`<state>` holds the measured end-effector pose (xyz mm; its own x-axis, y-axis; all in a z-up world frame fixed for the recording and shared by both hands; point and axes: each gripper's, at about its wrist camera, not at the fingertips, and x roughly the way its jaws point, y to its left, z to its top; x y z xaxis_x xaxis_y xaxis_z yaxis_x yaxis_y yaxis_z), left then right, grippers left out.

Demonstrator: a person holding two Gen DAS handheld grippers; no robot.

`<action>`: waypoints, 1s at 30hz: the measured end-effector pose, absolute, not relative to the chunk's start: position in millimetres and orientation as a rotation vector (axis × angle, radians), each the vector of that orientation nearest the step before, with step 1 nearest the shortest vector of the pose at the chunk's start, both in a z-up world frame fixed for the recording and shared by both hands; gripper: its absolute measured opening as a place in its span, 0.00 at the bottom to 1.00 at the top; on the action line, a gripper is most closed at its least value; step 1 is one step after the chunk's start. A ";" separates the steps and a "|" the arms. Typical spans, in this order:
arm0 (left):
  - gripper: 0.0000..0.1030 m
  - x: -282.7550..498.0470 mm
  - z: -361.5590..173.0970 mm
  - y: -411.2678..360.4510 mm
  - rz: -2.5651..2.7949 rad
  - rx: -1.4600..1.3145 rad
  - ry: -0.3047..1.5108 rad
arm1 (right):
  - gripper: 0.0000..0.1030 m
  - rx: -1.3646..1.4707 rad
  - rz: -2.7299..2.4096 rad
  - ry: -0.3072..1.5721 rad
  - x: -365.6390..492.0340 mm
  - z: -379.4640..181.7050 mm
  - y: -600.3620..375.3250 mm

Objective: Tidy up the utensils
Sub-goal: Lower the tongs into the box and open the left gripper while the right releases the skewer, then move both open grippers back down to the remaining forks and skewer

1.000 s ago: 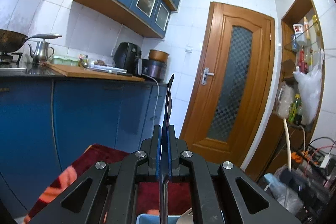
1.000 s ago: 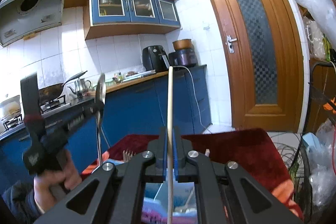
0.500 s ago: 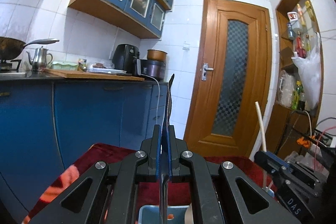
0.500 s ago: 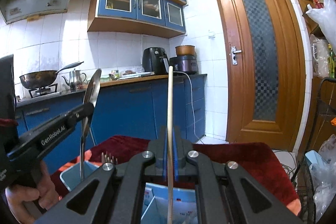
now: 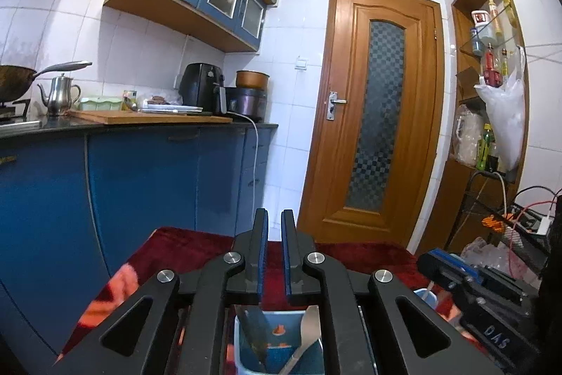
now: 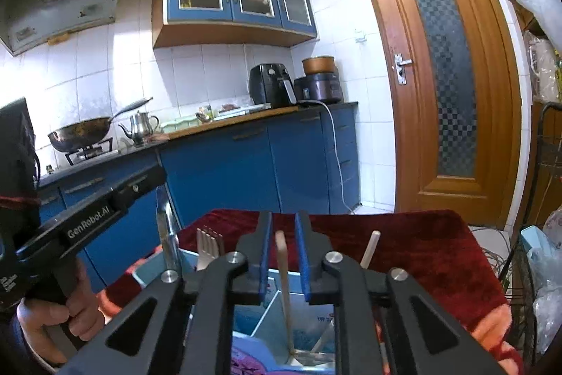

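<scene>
Both grippers are spread, holding nothing: the left gripper point(image 5: 274, 255) above the blue holder point(image 5: 281, 345), the right gripper point(image 6: 283, 257) around a standing chopstick point(image 6: 283, 283), untouched.

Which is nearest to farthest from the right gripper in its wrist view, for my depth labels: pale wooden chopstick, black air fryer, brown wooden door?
1. Pale wooden chopstick: standing between the open right gripper jaws.
2. Black air fryer: on the counter, ahead and up.
3. Brown wooden door: far right.
</scene>
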<state>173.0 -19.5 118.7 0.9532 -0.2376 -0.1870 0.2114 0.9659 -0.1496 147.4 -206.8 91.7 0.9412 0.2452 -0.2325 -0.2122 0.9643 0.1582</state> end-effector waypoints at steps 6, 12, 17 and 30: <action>0.07 148.9 135.8 -7.3 -0.231 -0.099 0.214 | 0.23 0.126 0.258 0.237 120.1 109.5 -203.0; 0.07 118.0 151.5 5.6 -0.230 -0.076 0.231 | 0.23 0.113 0.269 0.245 90.9 123.8 -193.7; 0.13 90.5 157.5 14.2 -0.235 -0.082 0.301 | 0.23 0.132 0.274 0.290 68.4 130.2 -188.1; 0.13 34.3 129.2 18.9 -0.226 -0.053 0.527 | 0.23 0.161 0.240 0.441 9.1 112.3 -180.9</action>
